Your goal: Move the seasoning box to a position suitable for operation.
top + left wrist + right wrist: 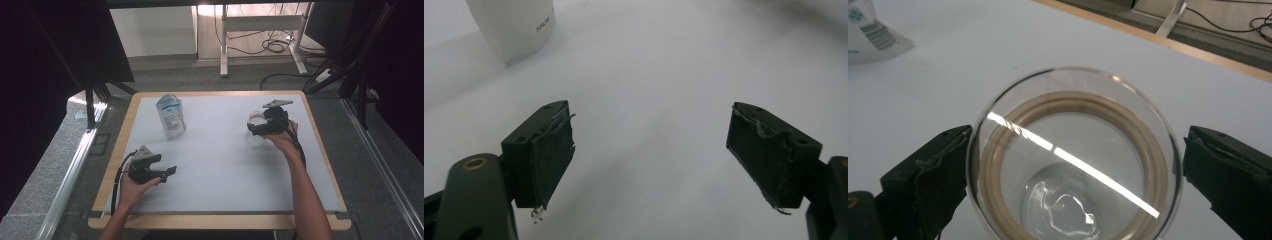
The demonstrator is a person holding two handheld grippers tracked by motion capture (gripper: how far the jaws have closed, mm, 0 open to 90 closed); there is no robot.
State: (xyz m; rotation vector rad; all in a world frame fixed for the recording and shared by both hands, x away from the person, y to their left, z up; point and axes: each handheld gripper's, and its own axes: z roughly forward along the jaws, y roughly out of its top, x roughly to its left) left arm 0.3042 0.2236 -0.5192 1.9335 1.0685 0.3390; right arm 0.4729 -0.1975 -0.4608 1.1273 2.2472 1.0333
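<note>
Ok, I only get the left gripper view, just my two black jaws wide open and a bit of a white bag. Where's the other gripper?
Observer: The right gripper is over the far right part of the table, seen in the high view.
Operator: Is it holding something?
Observer: Its jaws stand on either side of a clear glass jar. A sliver of gap shows at one jaw, so it does not look squeezed yet.
Operator: Is there stuff in the jar?
Observer: It looks empty, with a tan ring running round inside it.
Operator: And my white bag?
Observer: The white bag stands upright at the far left, with blue print on its front.
</note>
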